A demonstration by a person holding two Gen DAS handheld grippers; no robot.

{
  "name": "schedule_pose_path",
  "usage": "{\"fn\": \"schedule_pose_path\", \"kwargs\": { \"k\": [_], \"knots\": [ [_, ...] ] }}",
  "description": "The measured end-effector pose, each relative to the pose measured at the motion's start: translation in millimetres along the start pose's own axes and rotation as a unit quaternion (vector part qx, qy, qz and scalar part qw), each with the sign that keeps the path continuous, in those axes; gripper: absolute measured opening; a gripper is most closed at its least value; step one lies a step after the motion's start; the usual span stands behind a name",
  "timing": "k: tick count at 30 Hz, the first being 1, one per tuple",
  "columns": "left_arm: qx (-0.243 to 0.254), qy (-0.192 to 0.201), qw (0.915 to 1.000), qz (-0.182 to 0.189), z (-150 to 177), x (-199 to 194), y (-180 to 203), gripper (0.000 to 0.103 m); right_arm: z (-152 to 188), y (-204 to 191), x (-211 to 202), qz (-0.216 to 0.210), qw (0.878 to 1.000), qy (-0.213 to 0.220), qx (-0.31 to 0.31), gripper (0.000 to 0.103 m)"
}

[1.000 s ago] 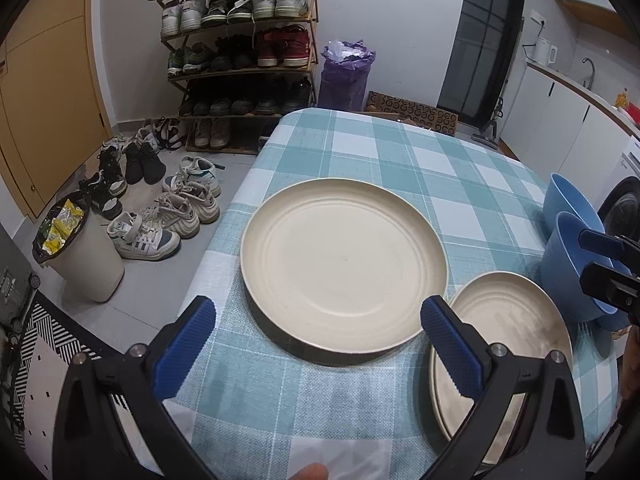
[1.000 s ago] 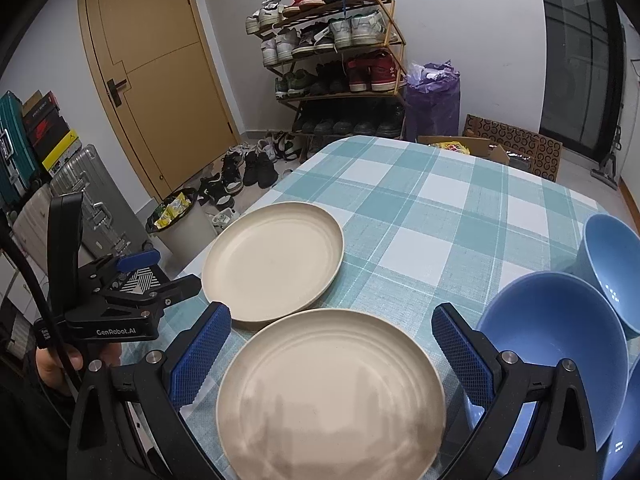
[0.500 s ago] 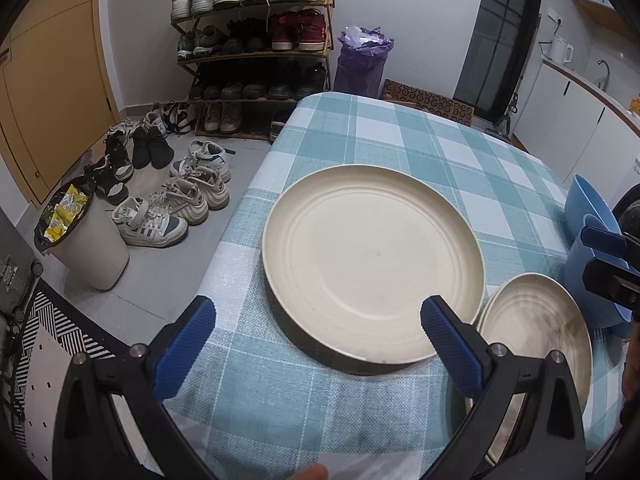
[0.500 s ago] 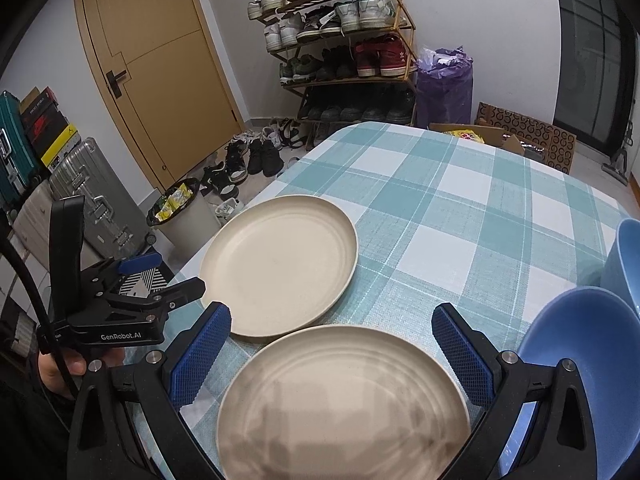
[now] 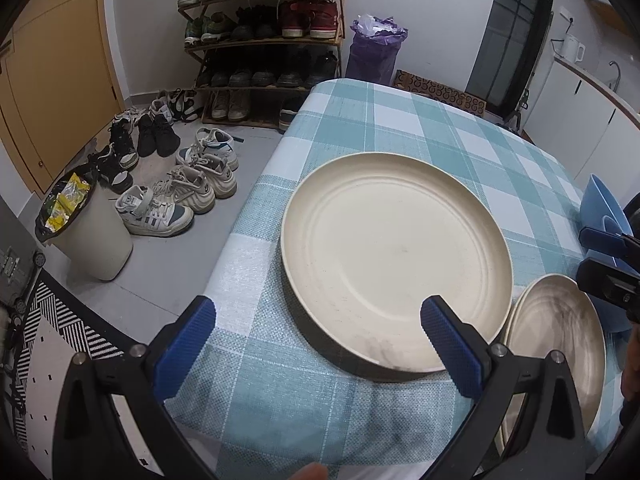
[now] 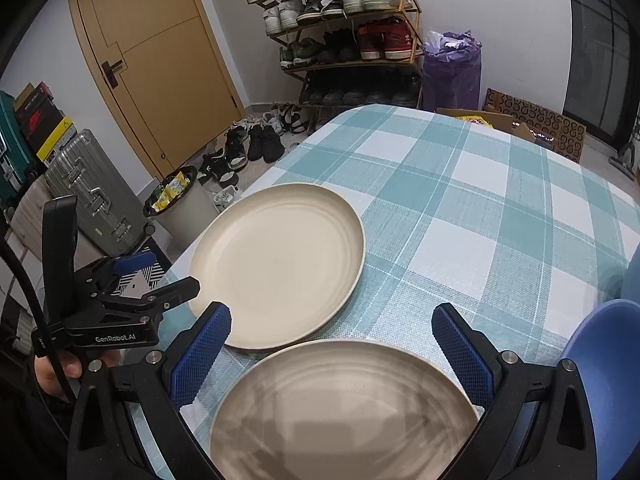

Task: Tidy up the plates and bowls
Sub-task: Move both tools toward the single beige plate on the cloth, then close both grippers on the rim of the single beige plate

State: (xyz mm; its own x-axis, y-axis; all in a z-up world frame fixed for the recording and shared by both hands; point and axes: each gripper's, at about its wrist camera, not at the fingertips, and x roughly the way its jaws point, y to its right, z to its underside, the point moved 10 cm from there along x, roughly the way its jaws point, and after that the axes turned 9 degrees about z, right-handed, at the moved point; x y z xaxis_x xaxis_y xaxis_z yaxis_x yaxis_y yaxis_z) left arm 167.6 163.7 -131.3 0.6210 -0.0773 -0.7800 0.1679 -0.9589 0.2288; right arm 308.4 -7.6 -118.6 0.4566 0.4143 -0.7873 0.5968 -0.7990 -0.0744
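Both grippers hang with jaws spread wide and empty over a checked tablecloth point(image 6: 460, 184): the right gripper point(image 6: 330, 350) above the near cream plate point(image 6: 344, 416), the left gripper point(image 5: 316, 346) at the far cream plate point(image 5: 396, 256). Both round plates lie flat, face up, rims nearly touching. Blue bowls point(image 5: 600, 204) sit beyond, at the right.

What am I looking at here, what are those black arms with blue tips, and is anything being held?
Each picture comes from a camera mounted on a hand-held claw, looking out along its two blue-padded fingers. A person holds one in each hand. The left claw faces a large cream plate on a checked tablecloth. The right claw hovers over a second cream plate, with a blue bowl beside it. Both claws are open and hold nothing. Shoes fill the rack behind.
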Motion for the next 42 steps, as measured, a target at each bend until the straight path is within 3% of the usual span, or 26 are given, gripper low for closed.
{"fn": "schedule_pose_path", "kwargs": {
  "k": [33, 42],
  "knots": [
    [-0.020, -0.022, 0.9994, -0.014, 5, 26, -20, 0.101, 1, -17, 68, -0.016, 0.998, -0.064, -0.003, 0.101],
    [-0.020, -0.023, 0.9995, 0.003, 6, 26, -20, 0.070, 6, -20, 79, -0.024, 0.997, -0.077, 0.000, 0.081]
  ]
}}
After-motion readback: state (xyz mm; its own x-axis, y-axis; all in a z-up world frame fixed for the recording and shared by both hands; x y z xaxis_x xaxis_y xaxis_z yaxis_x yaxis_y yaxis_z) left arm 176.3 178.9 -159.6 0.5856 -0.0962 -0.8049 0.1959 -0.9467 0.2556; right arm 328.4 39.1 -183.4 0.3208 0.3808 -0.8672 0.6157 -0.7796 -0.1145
